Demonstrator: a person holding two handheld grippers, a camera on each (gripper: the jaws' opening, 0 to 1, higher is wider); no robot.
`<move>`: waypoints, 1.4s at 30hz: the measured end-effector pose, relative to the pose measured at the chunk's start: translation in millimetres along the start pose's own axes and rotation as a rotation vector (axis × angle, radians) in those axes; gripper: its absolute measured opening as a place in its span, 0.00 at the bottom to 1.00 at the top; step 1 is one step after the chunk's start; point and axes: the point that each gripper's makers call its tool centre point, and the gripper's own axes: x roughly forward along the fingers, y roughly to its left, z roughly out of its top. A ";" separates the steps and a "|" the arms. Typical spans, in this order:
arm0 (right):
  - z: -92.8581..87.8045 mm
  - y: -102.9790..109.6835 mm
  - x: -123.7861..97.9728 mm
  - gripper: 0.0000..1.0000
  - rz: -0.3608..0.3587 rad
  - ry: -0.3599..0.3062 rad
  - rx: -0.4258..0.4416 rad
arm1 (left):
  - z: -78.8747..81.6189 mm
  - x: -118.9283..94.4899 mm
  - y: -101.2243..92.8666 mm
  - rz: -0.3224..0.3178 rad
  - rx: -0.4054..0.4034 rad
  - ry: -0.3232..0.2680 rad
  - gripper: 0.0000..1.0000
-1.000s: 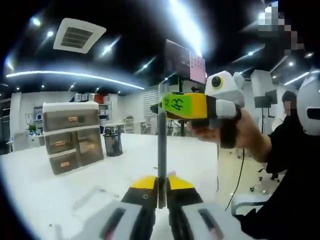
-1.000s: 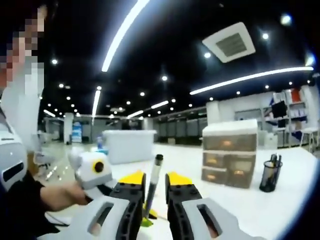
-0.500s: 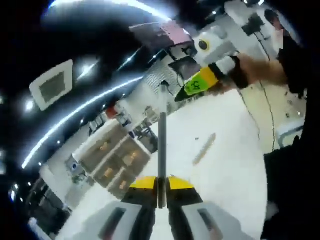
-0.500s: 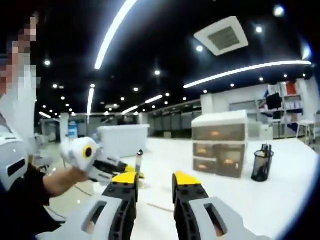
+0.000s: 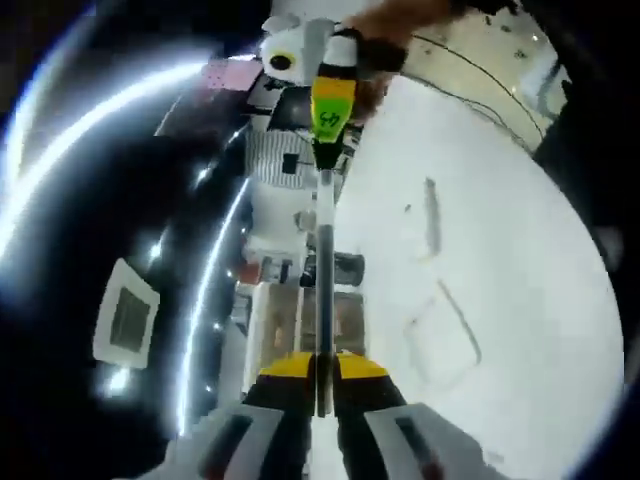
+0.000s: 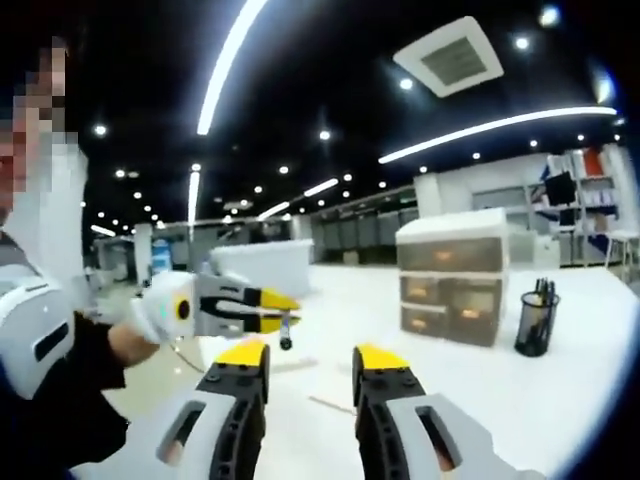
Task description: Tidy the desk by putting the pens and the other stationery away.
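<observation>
Here we hold the pen (image 5: 323, 265) clamped in our left gripper (image 5: 322, 372), lifted above the white desk (image 5: 520, 250) and rolled sideways, probably to aim it at the mesh pen cup (image 6: 537, 318) beside the drawer unit (image 6: 462, 277). Our right gripper (image 6: 312, 362) hangs with its jaws apart and nothing between them. From its view, the pen pokes out of the left gripper (image 6: 285, 318), well short of the cup.

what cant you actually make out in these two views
- Left gripper view: the pen tip is cut off where the right gripper overlaps it.
- Right gripper view: the pen holder contents are too small to identify.
- Right gripper view: the drawer unit contents are blurred behind tinted fronts.
- Left gripper view: the flat items on the desk are washed out.
</observation>
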 end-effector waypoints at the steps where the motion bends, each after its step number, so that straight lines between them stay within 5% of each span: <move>1: -2.0 1.7 1.5 0.32 0.010 0.015 0.000 | 1.6 -0.1 0.5 0.001 0.034 -0.008 0.07; 9: -19.8 10.6 12.5 0.33 0.084 0.140 0.011 | 9.7 4.9 -3.2 -0.032 0.392 -0.058 0.07; 19: -41.3 19.0 35.1 0.29 0.145 0.289 -0.008 | 24.5 10.9 -5.0 -0.012 0.717 -0.084 0.07; 20: -42.9 19.9 37.6 0.28 0.153 0.305 -0.015 | 36.0 9.9 -6.6 -0.012 0.763 -0.098 0.07; 30: -46.1 26.5 57.1 0.18 0.190 0.356 -0.022 | 53.2 15.3 -20.6 -0.020 0.951 -0.154 0.07; 36: -50.2 24.9 57.3 0.06 0.187 0.377 0.001 | 56.3 15.8 -24.5 -0.005 1.001 -0.175 0.07; 42: -49.2 24.2 53.9 0.05 0.189 0.368 0.036 | 58.7 16.5 -23.4 0.011 1.012 -0.180 0.08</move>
